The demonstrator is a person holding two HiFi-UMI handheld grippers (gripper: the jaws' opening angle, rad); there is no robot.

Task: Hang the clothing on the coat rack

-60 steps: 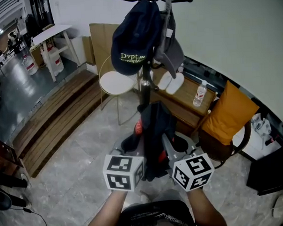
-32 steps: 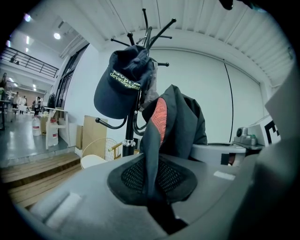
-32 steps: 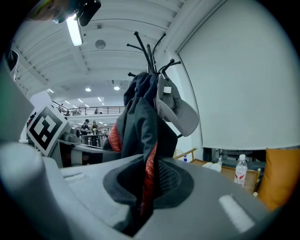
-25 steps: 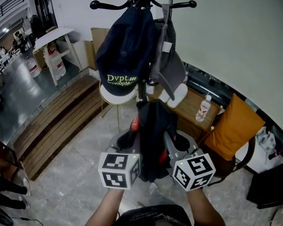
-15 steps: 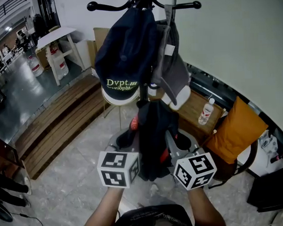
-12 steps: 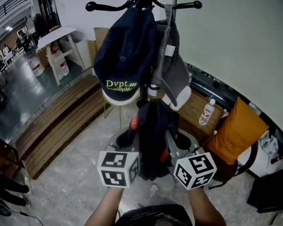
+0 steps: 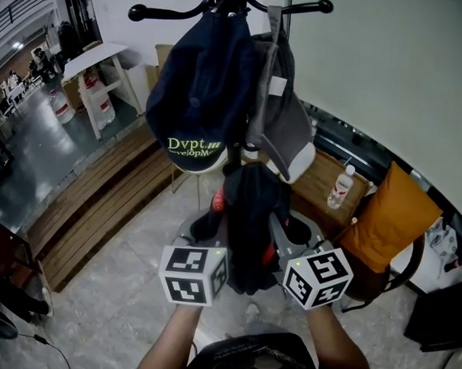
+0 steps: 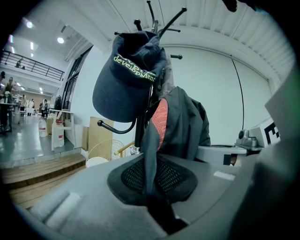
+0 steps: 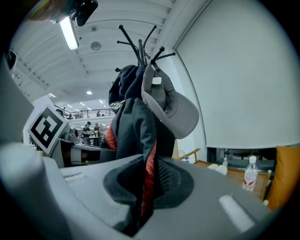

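I had both tools clamped on the dark jacket (image 7: 250, 210). In the left gripper view, the left gripper (image 8: 151, 185) had its jaws pressed together on a fold of the dark cloth, which rose straight out of the pads with a strip of orange-red lining showing above. In the right gripper view, the right gripper (image 9: 142, 187) was likewise closed on the garment, a red edge of lining running down into the pinch. From the head view the jacket hung bunched between the two tools, just on the near side of the coat rack (image 7: 170, 12) and low against its pole, below the hooks and not yet on any of them. Both marker cubes, left (image 7: 193, 275) and right (image 7: 318, 278), sat near me with the cloth drooping between them. On the rack a navy cap (image 7: 200, 89) with pale lettering hung on the left, and a grey cap (image 7: 283, 120) hung just beside it on the right, its peak pointing down; the jacket's top sat just under both. Farther off to the right a clear bottle (image 7: 340, 187) stood on a low wooden bench (image 7: 311, 185) by the wall, with an orange cushion (image 7: 389, 215) on a chair nearer to me. Wooden steps (image 7: 87, 209) ran along the left.
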